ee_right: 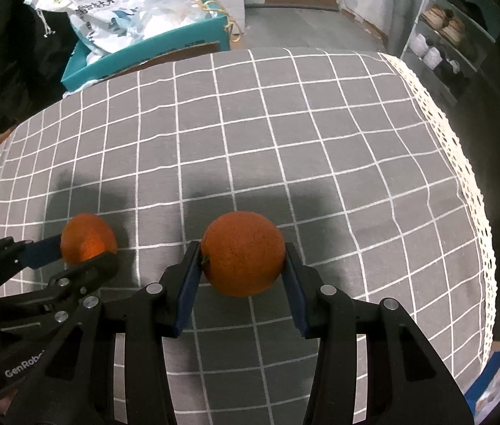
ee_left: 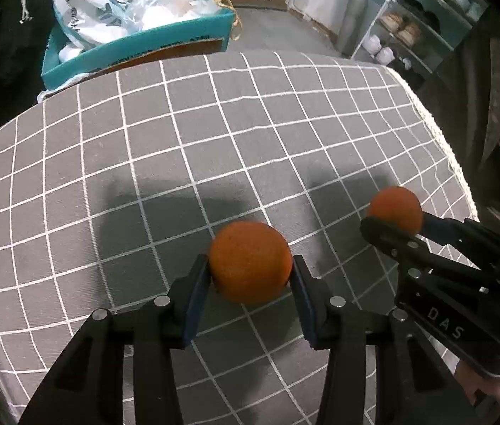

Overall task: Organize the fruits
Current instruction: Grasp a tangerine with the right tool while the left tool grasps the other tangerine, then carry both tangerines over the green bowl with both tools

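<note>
Two oranges sit low over a table covered in a grey checked cloth [ee_left: 214, 124]. In the left wrist view, my left gripper [ee_left: 250, 260] is shut on one orange [ee_left: 250, 248], with its blue pads pressed on both sides. To its right, my right gripper [ee_left: 393, 219] is shut on the other orange [ee_left: 395, 205]. The right wrist view shows that second orange [ee_right: 242, 244], stem side to the left, squeezed in the right gripper [ee_right: 242, 248]. The left gripper [ee_right: 86, 251] with its orange [ee_right: 86, 235] shows at the left. Whether the oranges touch the cloth I cannot tell.
A teal cardboard box [ee_left: 136, 53] stuffed with plastic bags stands beyond the table's far left edge. A shoe rack [ee_left: 409, 32] stands on the floor at the back right. White lace trim [ee_right: 462, 163] marks the table's right edge.
</note>
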